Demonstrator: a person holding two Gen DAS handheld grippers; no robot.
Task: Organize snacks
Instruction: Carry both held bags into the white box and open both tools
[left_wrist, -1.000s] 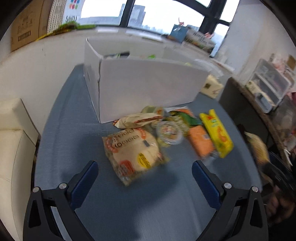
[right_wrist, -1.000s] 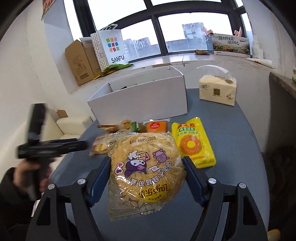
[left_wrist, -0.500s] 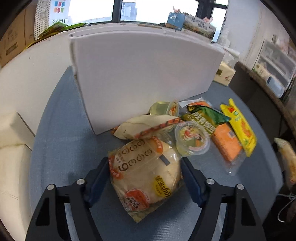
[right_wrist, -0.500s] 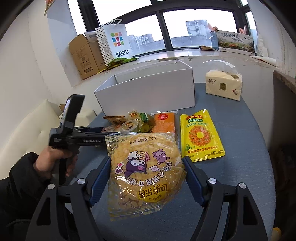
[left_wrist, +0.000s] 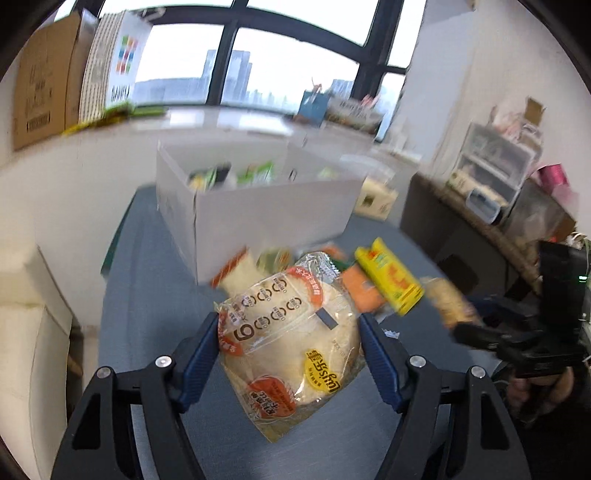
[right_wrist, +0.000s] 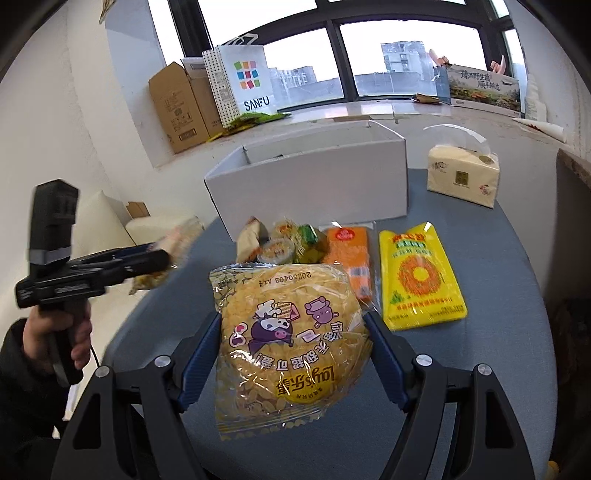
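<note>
Your left gripper (left_wrist: 288, 341) jaws have just been closing and are now clamping the pale bread pack (left_wrist: 286, 334), pads pressing its two sides. A second ago that pack was lying on the desk (left_wrist: 147, 295) with the jaws wide around nothing; now it is riding clear of the surface, so one more snack is ready for the box. Your right gripper (right_wrist: 291, 356) jaws are gripping the yellow cartoon-print pack (right_wrist: 291, 339) the same way, unchanged. Beyond both sets of jaws, the loose snacks are waiting in a row: the yellow bag (right_wrist: 421, 275), the orange packet (right_wrist: 347, 254) and a small cup (right_wrist: 275, 251), just in front of the white box (right_wrist: 314, 181).
</note>
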